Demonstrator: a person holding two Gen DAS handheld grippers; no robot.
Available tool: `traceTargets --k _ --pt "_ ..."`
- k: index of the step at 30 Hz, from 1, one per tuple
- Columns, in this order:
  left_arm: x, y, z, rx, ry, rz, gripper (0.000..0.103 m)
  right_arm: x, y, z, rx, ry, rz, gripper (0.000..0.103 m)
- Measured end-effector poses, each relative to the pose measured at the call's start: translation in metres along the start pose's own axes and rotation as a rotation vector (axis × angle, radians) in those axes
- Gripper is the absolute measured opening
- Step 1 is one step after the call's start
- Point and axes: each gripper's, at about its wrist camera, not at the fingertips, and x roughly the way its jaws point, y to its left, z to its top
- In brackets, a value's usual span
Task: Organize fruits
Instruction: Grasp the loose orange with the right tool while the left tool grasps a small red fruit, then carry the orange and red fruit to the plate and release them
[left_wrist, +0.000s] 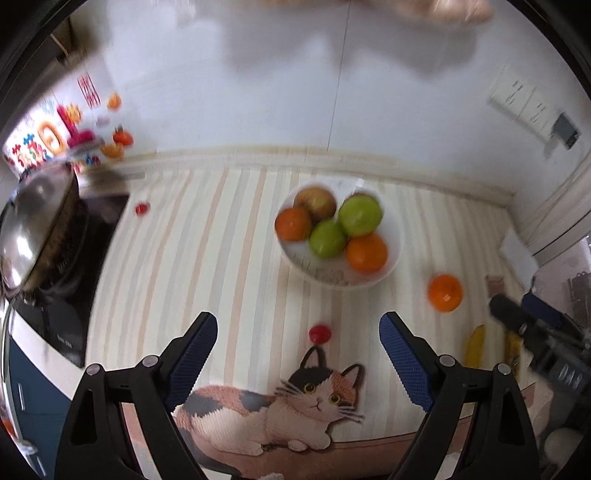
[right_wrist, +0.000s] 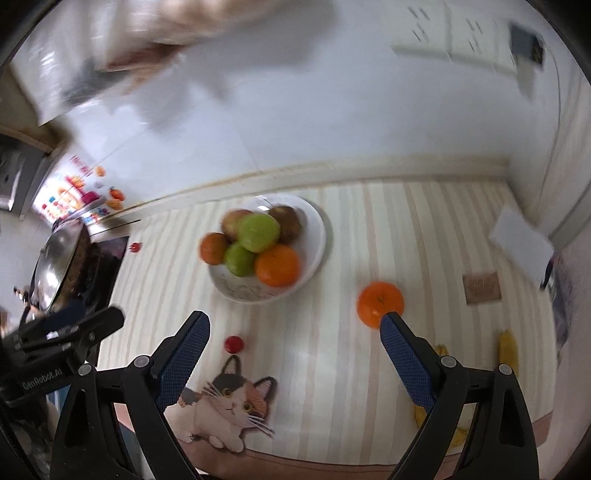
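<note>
Striped mat (left_wrist: 236, 258) with a cat picture along its near edge, laid on a counter against a white wall. White bowl (left_wrist: 392, 258) sits toward the mat's far edge, about mid-width. In it: two oranges, two green apples and at least one brownish apple; the right wrist view suggests a second brown one behind.

Loose fruit on the mat:
- one orange (right_wrist: 379, 303), right of the bowl and nearer, well apart from its rim
- bananas (right_wrist: 509, 350) near the mat's right edge, partly hidden behind the right gripper's finger
- small red fruit (left_wrist: 320, 334), tomato-like, just beyond the cat's ear near the near edge
- second small red fruit (left_wrist: 141, 208) at the far left edge, beside the stovetop (left_wrist: 74, 295) and its steel lid

Left gripper (left_wrist: 298, 334): jaws spread wide, nothing between the pads, angled steeply down over the mat's near middle. Right gripper (right_wrist: 294, 336): likewise wide and empty; in its view the right finger's tip overlaps the loose orange's lower edge, but I cannot tell whether it touches.

Both views motion-blurred.

Judgement: bowl part-filled, gathering is mid-way, this is a reach between picks. The loose orange looks the likeliest target for the right gripper. Next move calls for centring the jaws around it, lowering, closing gently on the round skin, then lifting over the bowl rim. Risk: the orange rolls off if nudged.
</note>
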Motion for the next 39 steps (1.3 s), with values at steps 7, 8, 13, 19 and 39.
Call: traceTargets --k 7,8,13,19,39 --pt "0.074 -0.003 -0.014 -0.032 0.162 0.008 0.090 0.085 -0.060 0.000 0.118 0.154 -0.032 0.080" --pt "0.088 -0.003 -0.017 -0.042 0.196 0.003 0.090 0.095 -0.066 0.001 0.134 0.168 -0.031 0.079" --pt "0.132 -0.009 -0.024 -0.053 0.304 -0.018 0.087 0.138 -0.087 0.008 0.176 0.211 -0.063 0.078" --pt "0.167 -0.024 -0.023 -0.031 0.363 -0.018 0.074 0.165 -0.094 0.015 0.182 0.232 -0.090 0.078" --pt "0.151 -0.006 -0.008 -0.090 0.323 -0.119 0.027 0.172 -0.023 0.011 0.042 0.228 0.007 0.067"
